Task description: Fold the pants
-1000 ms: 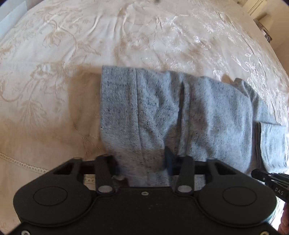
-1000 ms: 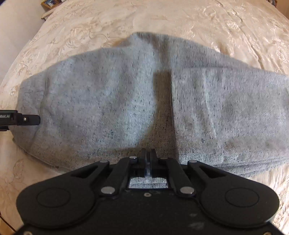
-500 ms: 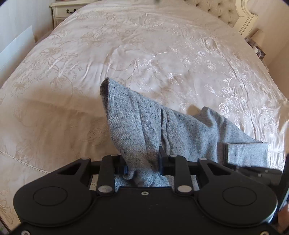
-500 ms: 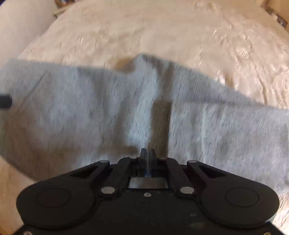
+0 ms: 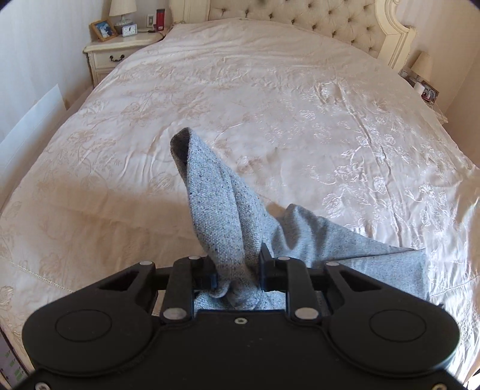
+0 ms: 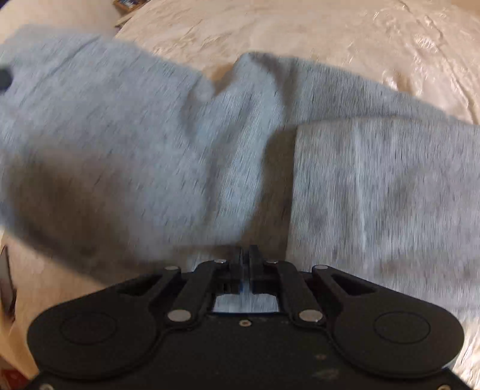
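Grey speckled pants (image 5: 216, 216) lie on a cream embroidered bedspread (image 5: 270, 99). My left gripper (image 5: 237, 270) is shut on a bunched end of the pants and holds it raised, with a fold standing up from the jaws. The rest trails to the right onto the bed (image 5: 375, 258). In the right wrist view the pants (image 6: 180, 156) fill the frame, blurred, with a folded layer at the right (image 6: 375, 186). My right gripper (image 6: 246, 258) is shut on the near edge of the pants. The left gripper's tip (image 6: 4, 79) shows at the far left.
A padded headboard (image 5: 300, 18) stands at the far end of the bed. A nightstand (image 5: 120, 54) with a lamp, photo frame and clock is at the far left. Another lamp (image 5: 423, 63) is at the far right. A white board (image 5: 33, 120) leans at the left.
Both grippers have lifted the pants edge off the bed. The left gripper closed tighter and rose, bunching the cloth. More of the bed and headboard came into view.
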Tool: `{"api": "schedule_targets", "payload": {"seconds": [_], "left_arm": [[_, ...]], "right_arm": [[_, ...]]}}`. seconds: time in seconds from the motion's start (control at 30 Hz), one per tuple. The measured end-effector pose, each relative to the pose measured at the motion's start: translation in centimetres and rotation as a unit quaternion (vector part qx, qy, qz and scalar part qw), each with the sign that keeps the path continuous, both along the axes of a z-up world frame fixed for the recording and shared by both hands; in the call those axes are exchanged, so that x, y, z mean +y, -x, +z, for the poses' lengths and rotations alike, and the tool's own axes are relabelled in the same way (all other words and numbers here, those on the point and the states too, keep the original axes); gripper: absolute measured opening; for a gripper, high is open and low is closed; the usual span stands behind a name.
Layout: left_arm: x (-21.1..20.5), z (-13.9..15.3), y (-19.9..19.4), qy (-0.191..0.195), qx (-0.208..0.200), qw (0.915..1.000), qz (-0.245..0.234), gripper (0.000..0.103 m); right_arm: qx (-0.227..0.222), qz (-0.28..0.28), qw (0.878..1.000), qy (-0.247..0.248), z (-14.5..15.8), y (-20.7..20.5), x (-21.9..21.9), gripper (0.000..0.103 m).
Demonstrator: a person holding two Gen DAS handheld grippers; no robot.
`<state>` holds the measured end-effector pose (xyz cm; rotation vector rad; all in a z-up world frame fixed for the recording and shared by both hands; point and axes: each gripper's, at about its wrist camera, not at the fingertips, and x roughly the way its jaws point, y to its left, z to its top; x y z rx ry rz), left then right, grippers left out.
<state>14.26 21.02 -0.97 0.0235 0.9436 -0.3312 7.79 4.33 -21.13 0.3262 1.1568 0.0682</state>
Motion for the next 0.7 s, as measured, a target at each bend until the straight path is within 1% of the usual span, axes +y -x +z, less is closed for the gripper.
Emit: {"api": "schedule_targets", "payload": {"seconds": [0.1, 0.2, 0.23, 0.27, 0.3, 0.33, 0.4, 0.43, 0.47, 0.5, 0.53, 0.57, 0.6, 0.63, 0.7], "left_arm": [[-5.0, 2.2, 2.2, -0.008, -0.027, 0.9993, -0.025, 0.027], [-11.3, 3.1, 3.8, 0.0, -0.031, 0.9979, -0.056, 0.024], [-13.5, 2.9, 4.4, 0.01, -0.029, 0.9971, -0.07, 0.018], [-16.1, 2.5, 4.9, 0.027, -0.023, 0.9955, -0.089, 0.01], [-18.6, 1.8, 5.5, 0.033, -0.019, 0.994, -0.102, 0.003], [-21.3, 0.9, 6.2, 0.036, -0.017, 0.992, -0.12, 0.003], [-26.1, -1.5, 7.4, 0.029, -0.008, 0.9899, -0.139, 0.009], [-27.8, -2.6, 7.8, 0.03, 0.006, 0.9886, -0.147, 0.009], [-29.2, -3.7, 8.3, 0.037, 0.029, 0.9871, -0.153, 0.013], [-29.8, -4.4, 8.8, 0.042, 0.049, 0.9863, -0.152, 0.015], [-29.9, -5.0, 9.1, 0.037, 0.065, 0.9869, -0.143, 0.015], [-29.5, -5.3, 9.4, 0.028, 0.071, 0.9884, -0.131, 0.016], [-28.7, -5.5, 9.5, 0.017, 0.071, 0.9902, -0.119, 0.017], [-27.6, -5.6, 9.6, 0.0, 0.067, 0.9927, -0.1, 0.017], [-25.1, -6.0, 9.3, -0.036, 0.053, 0.9961, -0.061, 0.017]], "right_arm": [[-0.013, -0.002, 0.999, -0.03, 1.3, 3.4, -2.6, 0.006], [-0.034, -0.033, 0.998, -0.032, 3.0, 5.5, -7.2, 0.006], [-0.041, -0.049, 0.997, -0.03, 3.6, 6.2, -9.2, 0.006], [-0.045, -0.065, 0.996, -0.03, 3.9, 6.8, -11.1, 0.006], [-0.048, -0.08, 0.995, -0.029, 4.2, 7.4, -12.9, 0.006], [-0.05, -0.095, 0.994, -0.026, 4.4, 8.2, -14.9, 0.006], [-0.052, -0.116, 0.992, -0.013, 4.5, 9.8, -18.5, 0.009], [-0.049, -0.122, 0.991, -0.004, 4.4, 10.3, -19.7, 0.009], [-0.044, -0.131, 0.99, 0.005, 4.2, 11.1, -21.3, 0.009], [-0.042, -0.136, 0.99, 0.008, 4.1, 11.5, -22.4, 0.009], [-0.043, -0.141, 0.989, 0.012, 4.2, 12.1, -23.6, 0.01], [-0.047, -0.142, 0.989, 0.016, 4.4, 12.6, -24.6, 0.013], [-0.056, -0.139, 0.988, 0.022, 4.8, 12.8, -25.3, 0.019], [-0.068, -0.135, 0.988, 0.027, 5.1, 12.7, -25.7, 0.022], [-0.104, -0.124, 0.987, 0.015, 5.8, 12.2, -26.5, 0.032]]}}
